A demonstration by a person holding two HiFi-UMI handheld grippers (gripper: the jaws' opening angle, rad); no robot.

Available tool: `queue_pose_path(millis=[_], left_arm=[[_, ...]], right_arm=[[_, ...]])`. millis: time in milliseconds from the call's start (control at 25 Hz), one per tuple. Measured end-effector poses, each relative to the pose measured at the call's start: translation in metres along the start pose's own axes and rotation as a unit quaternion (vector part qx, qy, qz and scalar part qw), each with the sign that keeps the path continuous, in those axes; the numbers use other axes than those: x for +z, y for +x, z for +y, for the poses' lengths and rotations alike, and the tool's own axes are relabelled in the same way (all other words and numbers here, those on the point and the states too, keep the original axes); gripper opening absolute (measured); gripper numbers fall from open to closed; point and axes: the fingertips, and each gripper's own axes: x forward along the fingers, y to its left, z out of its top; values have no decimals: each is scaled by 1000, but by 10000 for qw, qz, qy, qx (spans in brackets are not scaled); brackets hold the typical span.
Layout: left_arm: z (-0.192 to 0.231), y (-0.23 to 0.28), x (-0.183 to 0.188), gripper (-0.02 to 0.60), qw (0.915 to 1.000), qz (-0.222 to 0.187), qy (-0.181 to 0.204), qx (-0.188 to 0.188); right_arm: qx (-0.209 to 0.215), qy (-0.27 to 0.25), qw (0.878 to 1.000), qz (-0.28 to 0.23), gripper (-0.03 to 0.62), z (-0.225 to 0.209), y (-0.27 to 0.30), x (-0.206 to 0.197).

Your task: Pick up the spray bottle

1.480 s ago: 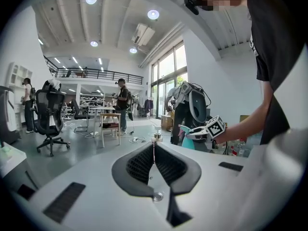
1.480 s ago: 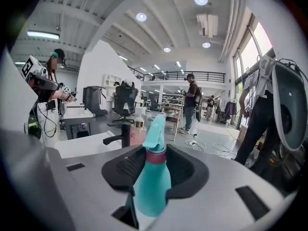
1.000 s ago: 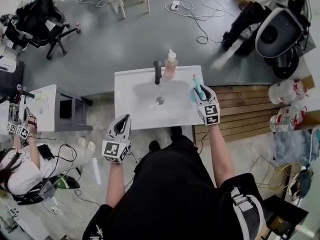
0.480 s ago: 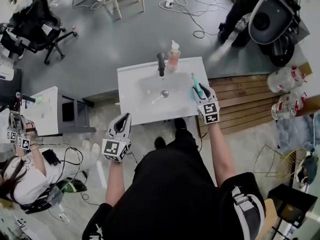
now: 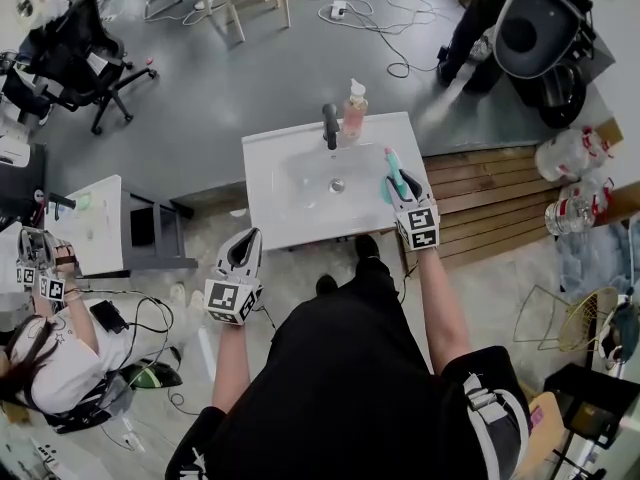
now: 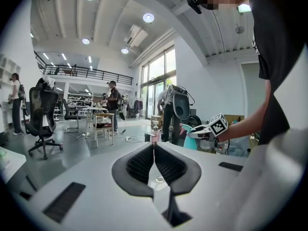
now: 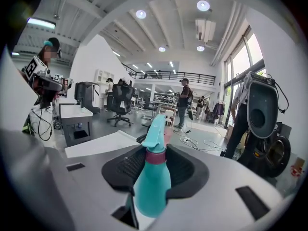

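A teal spray bottle [image 7: 153, 177] with a maroon collar stands upright between the jaws of my right gripper [image 7: 155, 170], which is shut on its body. In the head view the spray bottle [image 5: 392, 176] is held over the right edge of the white sink [image 5: 270, 208], under my right gripper [image 5: 402, 186]. In the left gripper view the bottle [image 6: 189, 139] shows at the right in the other gripper. My left gripper [image 5: 240, 251] hangs off the sink's front left corner, its jaws [image 6: 154, 165] shut with nothing between them.
A black faucet [image 5: 330, 126] and a pink soap dispenser [image 5: 353, 110] stand at the sink's far rim. A white side table [image 5: 95, 223] is at left, a wooden pallet [image 5: 480, 203] at right with water jugs [image 5: 570, 153]. Cables and office chairs [image 5: 70, 43] lie beyond; another person [image 5: 40, 348] sits at lower left.
Both grippers keep their places in the head view while the sink and floor drift right and slightly up. The right gripper still holds the bottle.
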Motion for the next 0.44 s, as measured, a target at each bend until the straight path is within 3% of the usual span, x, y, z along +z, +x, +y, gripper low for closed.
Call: queue_pose_path(millis=[440], left_arm=[[4, -10, -1, 25, 10000, -19, -4, -41]], right_arm=[[-45, 79, 10000, -24, 149, 12, -7, 5]])
